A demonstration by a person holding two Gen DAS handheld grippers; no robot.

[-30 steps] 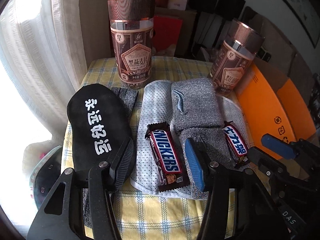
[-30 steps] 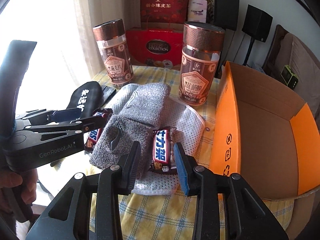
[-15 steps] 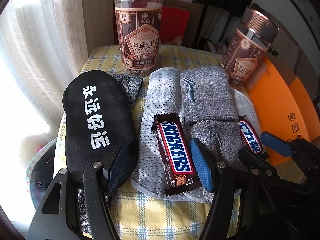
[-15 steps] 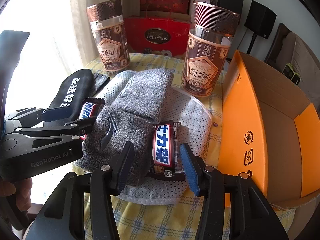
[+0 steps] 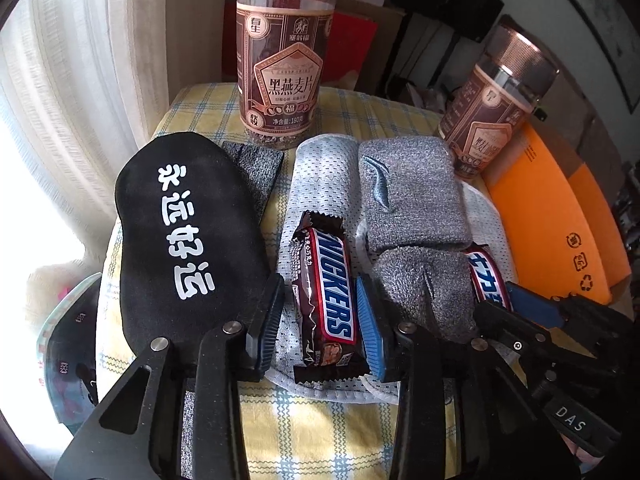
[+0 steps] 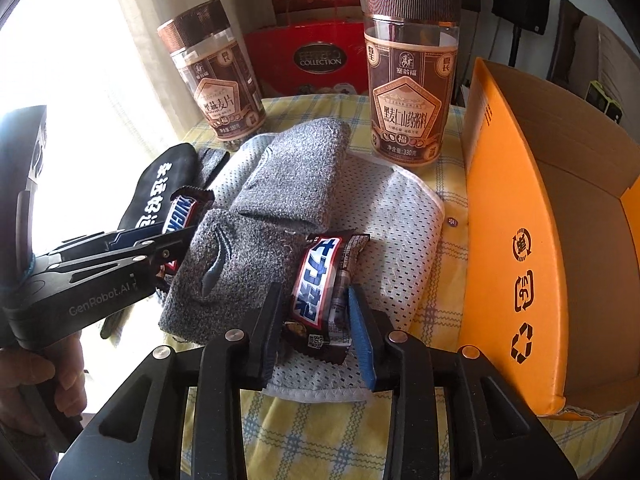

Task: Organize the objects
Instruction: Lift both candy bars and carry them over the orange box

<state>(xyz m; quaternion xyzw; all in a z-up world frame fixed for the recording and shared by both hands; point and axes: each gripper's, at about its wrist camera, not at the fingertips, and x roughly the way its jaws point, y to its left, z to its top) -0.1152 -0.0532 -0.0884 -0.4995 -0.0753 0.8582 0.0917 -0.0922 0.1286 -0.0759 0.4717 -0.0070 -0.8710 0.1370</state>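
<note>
Beside the orange box point(image 6: 516, 208), on the white mesh cloth point(image 6: 404, 216): right gripper point(image 6: 316, 328) just narrowed onto the Chinese-labelled Snickers bar point(image 6: 316, 280) nearest the box, left gripper point(image 5: 320, 324) likewise just narrowed onto the Snickers bar point(image 5: 328, 292) farther from it, pads touching both wrappers.

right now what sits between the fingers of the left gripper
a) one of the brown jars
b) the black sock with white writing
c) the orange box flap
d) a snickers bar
d: in the left wrist view the Snickers bar lies lengthwise between the fingers of the left gripper, on the white mesh cloth; the jaws have just been closing around it.
</note>
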